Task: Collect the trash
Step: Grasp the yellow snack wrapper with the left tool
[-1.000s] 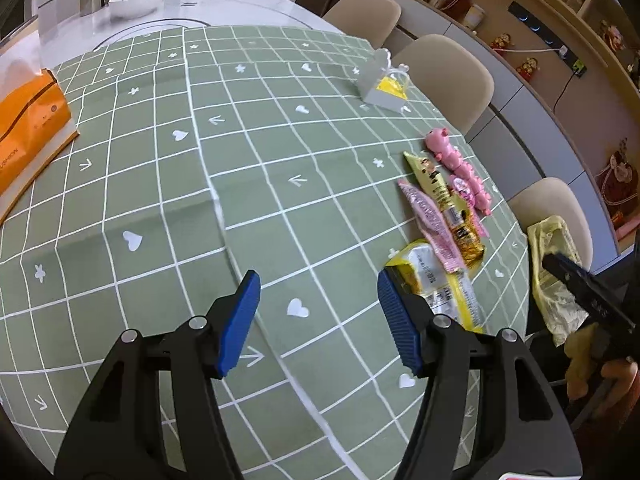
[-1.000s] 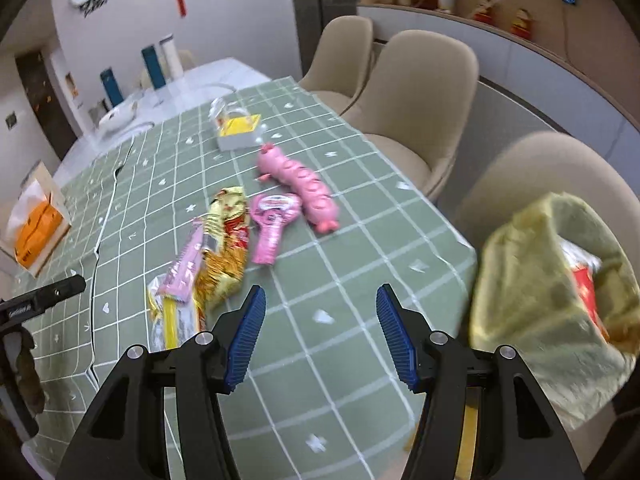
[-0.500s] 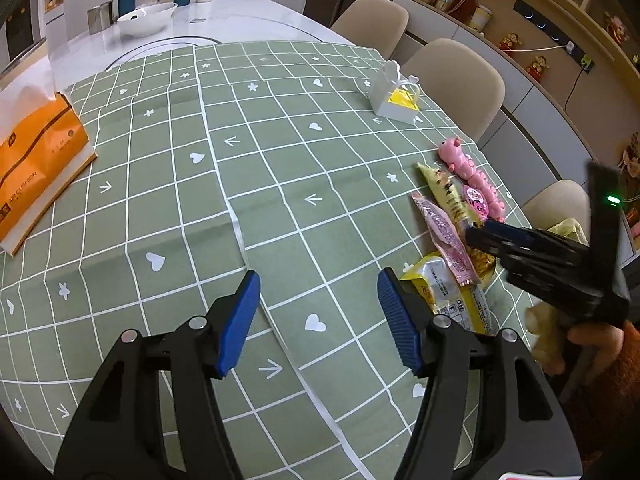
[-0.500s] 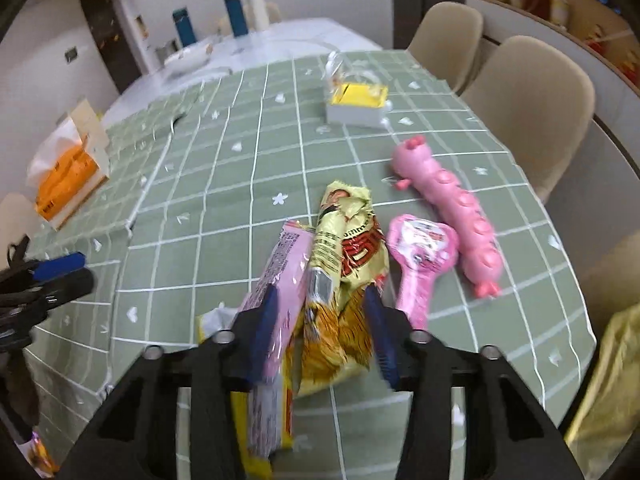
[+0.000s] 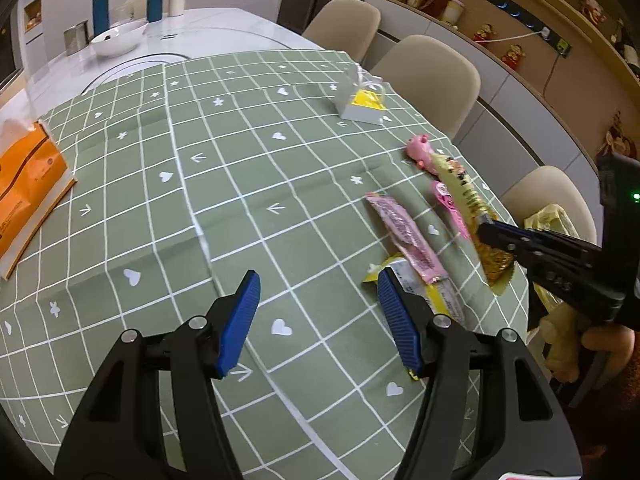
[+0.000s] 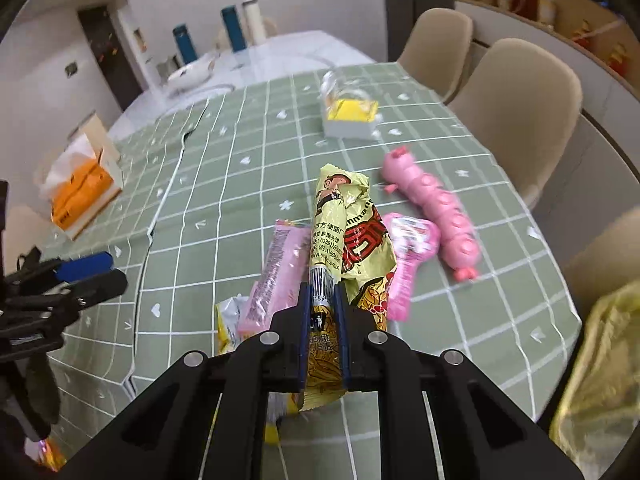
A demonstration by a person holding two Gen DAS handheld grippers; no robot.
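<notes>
While pinched, yellow wrapper (image 6: 344, 240) lifts

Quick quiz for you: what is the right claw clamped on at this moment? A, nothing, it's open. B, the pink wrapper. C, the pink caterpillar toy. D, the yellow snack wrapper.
D: the right claw is shut on the near end of the yellow snack wrapper, while the pink wrapper and the pink caterpillar toy lie free on the tablecloth.
</notes>
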